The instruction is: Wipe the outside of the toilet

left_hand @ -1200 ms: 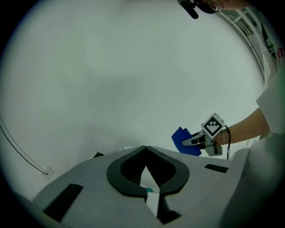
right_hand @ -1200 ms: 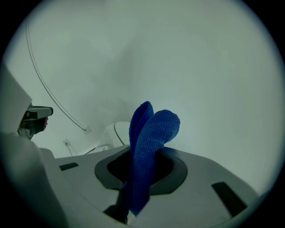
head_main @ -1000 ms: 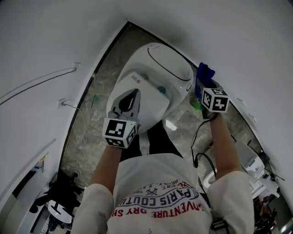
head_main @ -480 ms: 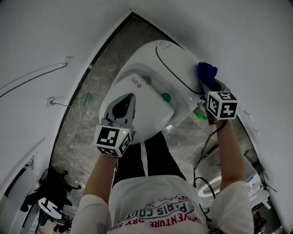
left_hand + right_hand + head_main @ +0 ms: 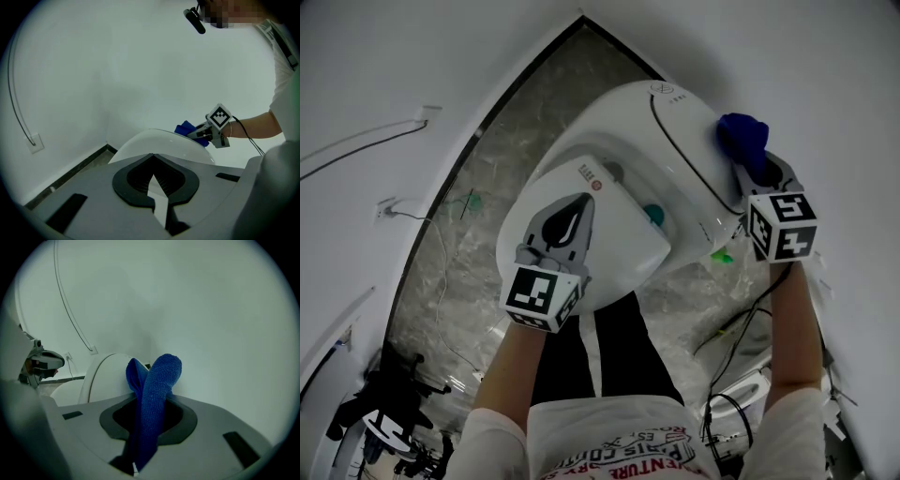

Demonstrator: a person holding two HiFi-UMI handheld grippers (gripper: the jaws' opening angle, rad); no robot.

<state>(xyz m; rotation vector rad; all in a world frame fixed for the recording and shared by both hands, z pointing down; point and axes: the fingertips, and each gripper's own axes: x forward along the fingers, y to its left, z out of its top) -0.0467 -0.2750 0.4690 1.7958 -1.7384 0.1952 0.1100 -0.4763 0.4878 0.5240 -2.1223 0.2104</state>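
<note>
White walls [image 5: 384, 66] fill the upper left and right of the head view, and a grey marbled floor [image 5: 487, 234] runs down between them. The white toilet [image 5: 628, 141] sits at centre, lid down. The left gripper [image 5: 579, 199] is over its near end at lower centre, jaws clenched on nothing. The right gripper [image 5: 761, 169], at the upper right, grasps a blue cloth [image 5: 742, 136] (bunched upright between its jaws) against the toilet's right edge.
</note>
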